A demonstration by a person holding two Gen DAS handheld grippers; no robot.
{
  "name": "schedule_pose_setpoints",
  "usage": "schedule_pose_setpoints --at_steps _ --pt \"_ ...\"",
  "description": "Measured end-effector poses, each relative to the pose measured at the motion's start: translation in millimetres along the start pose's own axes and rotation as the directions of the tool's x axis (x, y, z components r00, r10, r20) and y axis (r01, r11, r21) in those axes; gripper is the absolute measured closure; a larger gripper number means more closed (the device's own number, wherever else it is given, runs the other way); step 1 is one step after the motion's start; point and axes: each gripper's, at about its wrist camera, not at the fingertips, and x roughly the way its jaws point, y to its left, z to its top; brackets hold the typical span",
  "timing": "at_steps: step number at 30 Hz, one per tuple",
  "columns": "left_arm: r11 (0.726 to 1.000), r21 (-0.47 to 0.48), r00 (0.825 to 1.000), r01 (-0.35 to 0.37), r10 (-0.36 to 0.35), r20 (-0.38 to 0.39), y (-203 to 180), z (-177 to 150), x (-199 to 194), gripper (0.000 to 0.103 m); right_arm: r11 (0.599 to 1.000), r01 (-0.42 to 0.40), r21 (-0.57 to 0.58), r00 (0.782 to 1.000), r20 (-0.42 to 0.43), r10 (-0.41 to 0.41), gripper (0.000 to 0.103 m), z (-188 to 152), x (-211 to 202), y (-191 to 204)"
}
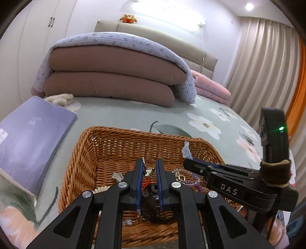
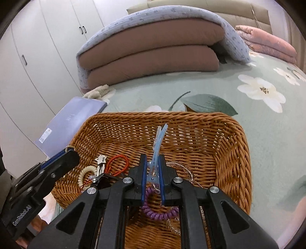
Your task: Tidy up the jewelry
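Jaws: your right gripper [image 2: 153, 168] pinches a blue hair clip [image 2: 157, 145]; left gripper [image 1: 149, 168] nips a small metal charm [image 1: 148, 171].
Risk: either could slip beside the wicker basket [image 2: 235, 153].

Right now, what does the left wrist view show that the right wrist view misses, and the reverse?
Only the left wrist view: the orange plush toy on the headboard, the curtains, and a small metal ring pinched in the left gripper.

Only the right wrist view: the pale blue hair clip held by the right gripper, and the cream coil tie.

Both: the wicker basket, folded quilts, purple book.
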Motion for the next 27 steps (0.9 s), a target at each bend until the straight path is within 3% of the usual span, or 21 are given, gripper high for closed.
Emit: schedule_pose_setpoints --at_steps 2,3,4,10,17,22,24,27 --pt "1.0 -0.013 1.0 0.013 -0.013 0.004 4 0 0 0.074 0.999 -0.028 0.017 1.0 0.007 0.028 0.077 -1 -5 -4" --pt "1.0 -0.021 1.0 0.009 -0.009 0.012 6 0 -2 0.059 1.0 -0.025 0.015 1.0 0.018 0.024 0.07 -2 -9 -5" --pt "1.0 -0.025 1.0 0.002 -0.002 0.024 7 0 -4 0.048 1.0 -0.021 0.009 0.999 0.027 0.021 0.069 -3 -13 -5" --pt "1.0 -0.019 0.998 0.016 -0.015 0.065 2 -5 -27 0.047 0.998 -0.056 -0.035 0.998 0.034 0.058 0.069 -30 -49 4" --pt "0.999 0.025 0.995 0.035 -0.038 0.091 -24 -14 -81 0.047 0.989 0.011 -0.148 0.996 0.094 0.003 0.069 -96 -123 26" --pt "0.996 0.07 0.99 0.049 -0.058 0.126 -53 -39 -144 0.047 0.985 0.067 -0.159 0.986 0.16 -0.041 0.069 -141 -170 33" --pt "0.996 0.083 0.991 0.038 -0.049 0.127 -64 -58 -165 0.046 0.983 0.081 -0.162 0.979 0.198 -0.048 0.056 -160 -189 38" --pt "0.998 0.067 0.989 0.012 -0.022 0.147 -72 -87 -190 0.03 0.984 0.101 -0.146 0.953 0.299 -0.053 0.032 -183 -216 43"
